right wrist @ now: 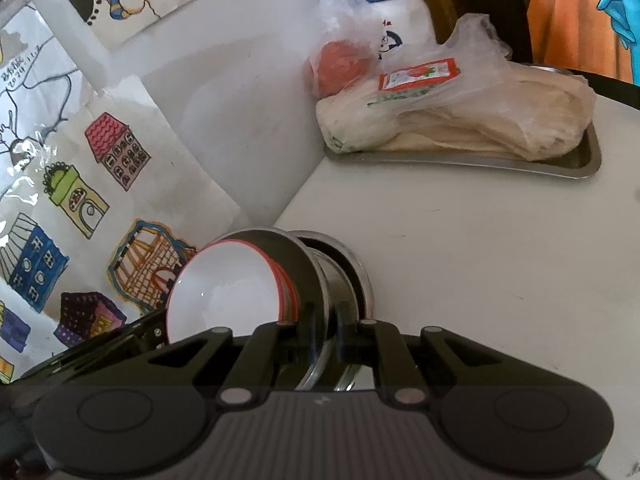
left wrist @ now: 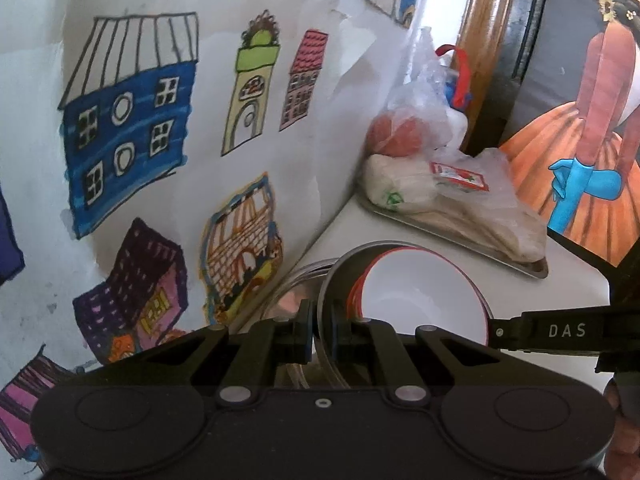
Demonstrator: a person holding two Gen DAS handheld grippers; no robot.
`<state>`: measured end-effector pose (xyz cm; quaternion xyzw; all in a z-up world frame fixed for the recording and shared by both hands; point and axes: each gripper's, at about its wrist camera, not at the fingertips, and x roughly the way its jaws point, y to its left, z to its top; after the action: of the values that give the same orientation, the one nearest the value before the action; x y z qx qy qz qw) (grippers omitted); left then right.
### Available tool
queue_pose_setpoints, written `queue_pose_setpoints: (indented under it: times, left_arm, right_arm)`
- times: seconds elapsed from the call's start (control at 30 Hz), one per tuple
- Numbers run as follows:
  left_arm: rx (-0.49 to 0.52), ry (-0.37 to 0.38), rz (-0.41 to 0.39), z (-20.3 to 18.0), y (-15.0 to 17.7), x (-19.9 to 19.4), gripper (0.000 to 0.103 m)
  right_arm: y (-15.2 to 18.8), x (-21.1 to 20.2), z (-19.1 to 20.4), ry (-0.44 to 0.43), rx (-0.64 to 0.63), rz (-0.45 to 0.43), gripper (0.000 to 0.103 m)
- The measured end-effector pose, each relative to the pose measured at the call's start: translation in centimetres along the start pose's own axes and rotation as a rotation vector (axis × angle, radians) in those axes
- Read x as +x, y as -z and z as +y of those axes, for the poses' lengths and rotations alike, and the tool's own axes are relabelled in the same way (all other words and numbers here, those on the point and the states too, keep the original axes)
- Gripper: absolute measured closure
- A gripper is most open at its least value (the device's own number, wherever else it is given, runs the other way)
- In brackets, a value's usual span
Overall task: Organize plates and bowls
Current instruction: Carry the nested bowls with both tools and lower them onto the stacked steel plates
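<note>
Where drawings (left wrist: 168,128) cover the wall, white table (right wrist: 460,260)

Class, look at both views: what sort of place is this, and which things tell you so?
Probably a family home's dining corner: children's drawings taped to the wall, bagged food on a metal tray, and nested bowls over a white table.

White bowl (left wrist: 416,296) red-rimmed, steel bowl (right wrist: 340,280)

Soft daylight, mild blur, strong fisheye warping.
</note>
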<state>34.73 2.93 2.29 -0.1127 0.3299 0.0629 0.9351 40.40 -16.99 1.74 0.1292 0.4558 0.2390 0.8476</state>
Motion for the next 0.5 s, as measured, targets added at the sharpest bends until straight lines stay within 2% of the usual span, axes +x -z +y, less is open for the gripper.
queue_pose_setpoints:
  times: [0.23, 0.5]
  left_arm:
    - [0.0, -0.025, 0.002, 0.0, -0.4, 0.0, 0.096]
    - [-0.022, -0.052, 0.05, 0.8, -0.1, 1.0, 0.096]
  right_arm:
    - [-0.4, 1.3, 0.2, 0.0, -0.001, 0.031, 0.092]
    - [-0.8, 2.1, 0.8, 0.008, -0.007, 0.045, 0.092]
